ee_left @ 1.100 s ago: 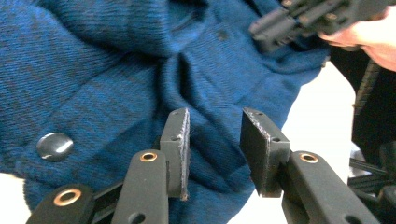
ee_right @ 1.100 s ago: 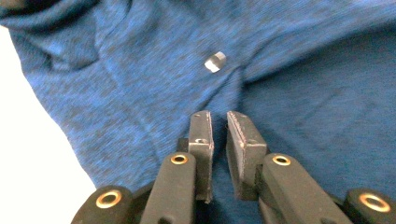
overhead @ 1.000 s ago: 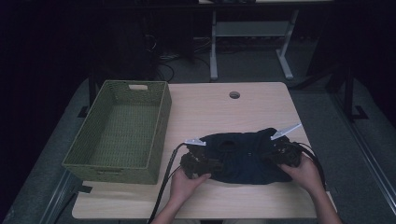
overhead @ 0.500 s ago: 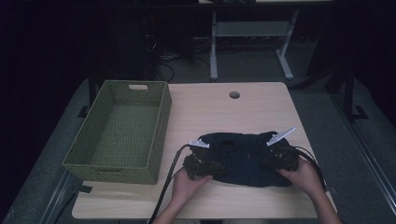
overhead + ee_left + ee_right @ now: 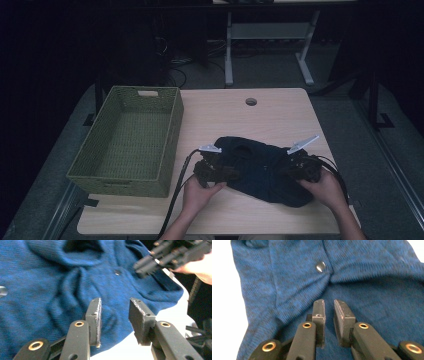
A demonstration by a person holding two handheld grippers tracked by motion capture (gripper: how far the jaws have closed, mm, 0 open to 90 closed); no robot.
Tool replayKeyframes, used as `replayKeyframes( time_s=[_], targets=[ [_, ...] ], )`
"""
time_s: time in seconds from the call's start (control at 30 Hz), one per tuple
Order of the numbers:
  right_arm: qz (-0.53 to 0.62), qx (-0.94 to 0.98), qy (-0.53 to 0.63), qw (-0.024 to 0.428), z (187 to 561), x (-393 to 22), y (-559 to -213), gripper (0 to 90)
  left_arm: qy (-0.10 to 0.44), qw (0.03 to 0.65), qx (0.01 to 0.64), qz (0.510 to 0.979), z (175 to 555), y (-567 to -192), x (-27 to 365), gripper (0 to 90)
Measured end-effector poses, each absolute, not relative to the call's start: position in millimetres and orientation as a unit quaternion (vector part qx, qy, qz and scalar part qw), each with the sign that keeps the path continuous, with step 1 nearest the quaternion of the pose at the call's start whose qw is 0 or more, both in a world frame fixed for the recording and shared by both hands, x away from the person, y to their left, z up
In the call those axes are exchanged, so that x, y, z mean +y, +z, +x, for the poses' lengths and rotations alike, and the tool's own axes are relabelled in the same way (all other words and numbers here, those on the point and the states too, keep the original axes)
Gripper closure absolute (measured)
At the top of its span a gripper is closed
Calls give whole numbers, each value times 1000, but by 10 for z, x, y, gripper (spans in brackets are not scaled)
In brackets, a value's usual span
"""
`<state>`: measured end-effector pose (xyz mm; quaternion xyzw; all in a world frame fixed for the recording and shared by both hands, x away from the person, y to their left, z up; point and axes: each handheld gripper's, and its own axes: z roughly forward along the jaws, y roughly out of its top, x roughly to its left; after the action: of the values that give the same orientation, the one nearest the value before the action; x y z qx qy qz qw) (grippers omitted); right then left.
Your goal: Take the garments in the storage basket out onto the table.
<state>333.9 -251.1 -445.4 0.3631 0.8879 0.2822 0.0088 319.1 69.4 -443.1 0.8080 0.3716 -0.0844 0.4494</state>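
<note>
Clearly the blue knit garment [image 5: 260, 172] is soft and limp, so it will sag and bunch wherever I lift it. It lies rumpled on the near right part of the table [image 5: 235, 115], between my two hands. My left gripper [image 5: 115, 322] hovers over its near hem with the jaws parted and nothing pinched between them. My right gripper [image 5: 329, 315] sits above the cloth below a small button [image 5: 320, 266], jaws nearly together with a narrow gap, and I see no fabric caught in it. I judge an edge, hem or shoulder seam the best place to take hold, since a flat pinch mid-panel may slip. The green woven basket [image 5: 127, 142] stands well apart on the left, empty, and nothing lies between it and the garment.
</note>
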Motion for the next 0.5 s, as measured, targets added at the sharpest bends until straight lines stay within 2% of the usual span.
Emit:
replayKeyframes(
  time_s=[0.17, 0.5],
  targets=[
    [353, 896, 267, 3, 3289, -2494, -4523, 808, -92, 418, 369, 825, 3193, -4543, 620, 628],
    [313, 909, 273, -26, 3178, -2284, -4532, 825, -66, 414, 408, 811, 3429, -4602, 703, 626]
  ],
)
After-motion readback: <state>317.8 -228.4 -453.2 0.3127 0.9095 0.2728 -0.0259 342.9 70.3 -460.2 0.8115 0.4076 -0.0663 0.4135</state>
